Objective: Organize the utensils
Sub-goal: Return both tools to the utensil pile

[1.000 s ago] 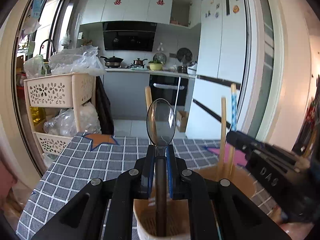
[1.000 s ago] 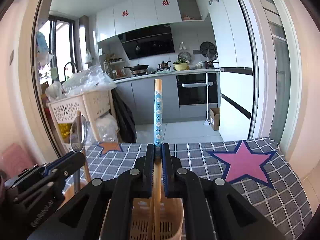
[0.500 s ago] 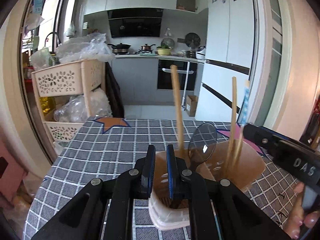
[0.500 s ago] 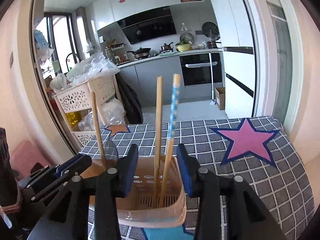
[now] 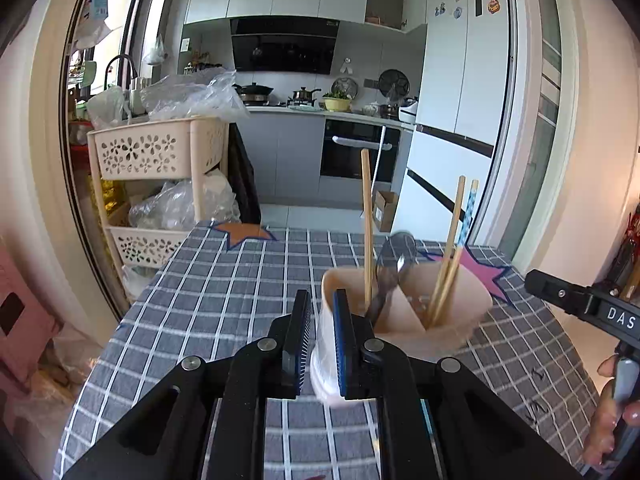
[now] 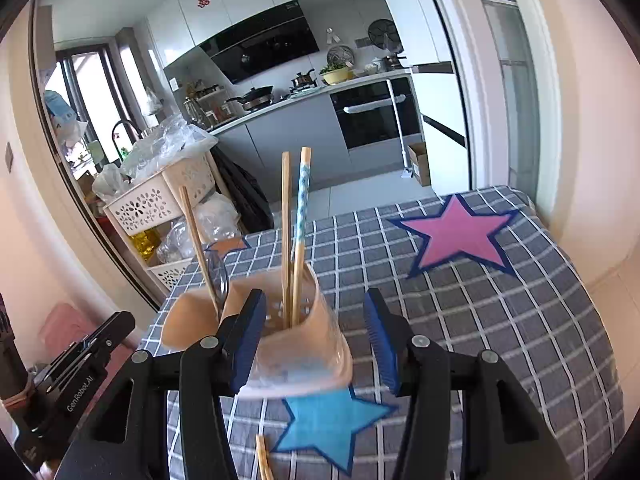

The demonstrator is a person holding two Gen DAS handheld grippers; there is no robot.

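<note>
A beige utensil holder (image 5: 448, 316) stands on the grey checked tablecloth (image 5: 224, 292); it also shows in the right wrist view (image 6: 296, 344). It holds a metal spoon (image 5: 390, 276), a plain chopstick (image 5: 367, 216), and a pair with one blue-patterned chopstick (image 6: 301, 216). My left gripper (image 5: 322, 342) is open a little and empty, its jaws at the holder's near left rim. My right gripper (image 6: 316, 340) is wide open, its jaws on either side of the holder. Another chopstick (image 6: 262, 458) lies on the cloth below it.
A beige tiered basket rack (image 5: 160, 184) stands beyond the table's far left edge. A pink star patch (image 6: 456, 236) and a blue star patch (image 6: 332, 420) are on the cloth. The kitchen counter and fridge (image 5: 460, 120) stand behind.
Both grippers let go: the spoon and the blue-patterned chopstick dropped into the holder. Both grippers have drawn back and lowered; the right opened wide.
</note>
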